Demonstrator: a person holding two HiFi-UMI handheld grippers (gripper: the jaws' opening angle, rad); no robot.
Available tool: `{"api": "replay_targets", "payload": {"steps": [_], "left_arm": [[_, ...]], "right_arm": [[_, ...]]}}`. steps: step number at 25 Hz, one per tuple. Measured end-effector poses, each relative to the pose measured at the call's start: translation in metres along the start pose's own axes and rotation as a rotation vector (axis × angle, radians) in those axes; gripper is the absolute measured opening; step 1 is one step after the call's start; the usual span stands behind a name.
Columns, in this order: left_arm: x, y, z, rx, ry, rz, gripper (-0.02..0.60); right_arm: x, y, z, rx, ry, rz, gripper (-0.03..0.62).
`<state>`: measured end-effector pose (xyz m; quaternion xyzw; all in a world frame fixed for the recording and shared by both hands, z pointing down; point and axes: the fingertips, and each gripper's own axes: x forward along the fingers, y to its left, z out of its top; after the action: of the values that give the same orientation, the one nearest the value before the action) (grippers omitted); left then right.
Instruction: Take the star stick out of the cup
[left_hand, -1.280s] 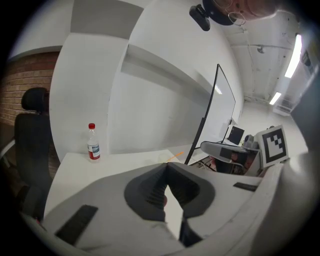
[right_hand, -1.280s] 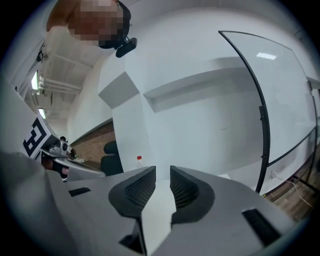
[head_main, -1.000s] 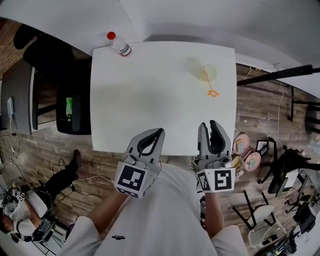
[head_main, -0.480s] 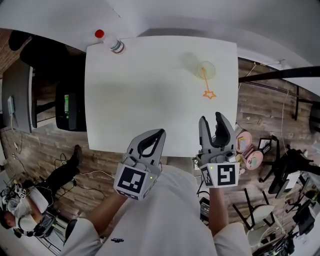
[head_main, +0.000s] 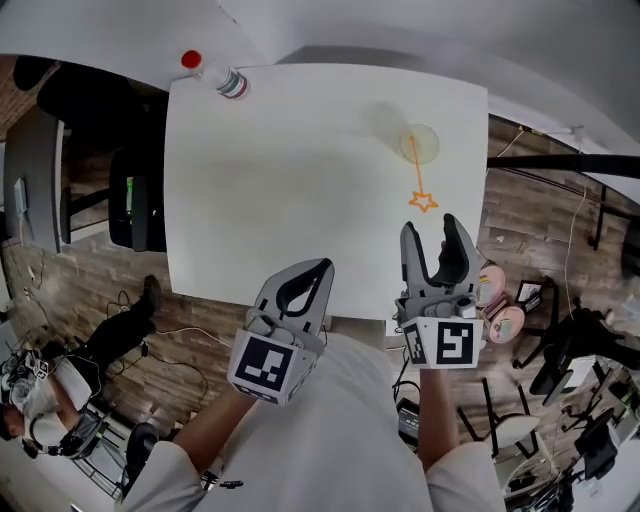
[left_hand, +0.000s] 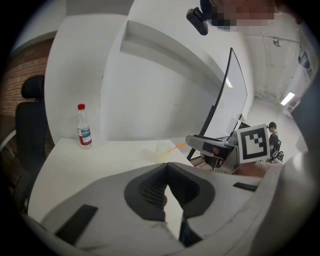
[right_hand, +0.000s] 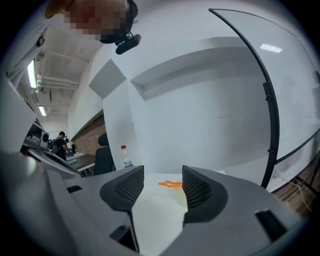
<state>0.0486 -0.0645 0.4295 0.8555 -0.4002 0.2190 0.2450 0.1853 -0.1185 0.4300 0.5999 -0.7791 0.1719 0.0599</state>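
A clear plastic cup (head_main: 418, 143) stands near the far right corner of the white table (head_main: 300, 180). An orange star stick (head_main: 423, 202) leans out of it, star end toward me. In the right gripper view the star (right_hand: 171, 184) lies ahead, beyond the jaws, with the cup (right_hand: 181, 198) under it. My right gripper (head_main: 432, 228) is at the table's near right edge, just short of the star. Its jaws have just been opening and stand open with nothing between them. My left gripper (head_main: 318, 268) hangs at the near edge, shut and empty. The left gripper view shows the cup (left_hand: 162, 149) far ahead.
A water bottle with a red cap (head_main: 215, 75) stands at the far left corner of the table. A black chair (head_main: 135, 200) is left of the table. Pink round items (head_main: 495, 300), chairs and a black pole (head_main: 560, 160) lie to the right. A person (head_main: 60, 400) sits at lower left.
The right gripper's jaws have spread wider and it has come closer to the star. The left gripper stays shut and has shifted only a little. Cup and stick have not moved on the table.
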Motion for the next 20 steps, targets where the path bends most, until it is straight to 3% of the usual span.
{"api": "replay_targets", "payload": {"steps": [9, 20], "left_arm": [[0.011, 0.008, -0.007, -0.021, 0.011, 0.017, 0.003], [0.014, 0.014, -0.022, -0.069, 0.088, 0.025, 0.003]], "right_arm": [[0.019, -0.011, -0.016, -0.004, 0.033, -0.003, 0.258], [0.038, -0.008, -0.027, -0.051, 0.059, -0.003, 0.258]]}}
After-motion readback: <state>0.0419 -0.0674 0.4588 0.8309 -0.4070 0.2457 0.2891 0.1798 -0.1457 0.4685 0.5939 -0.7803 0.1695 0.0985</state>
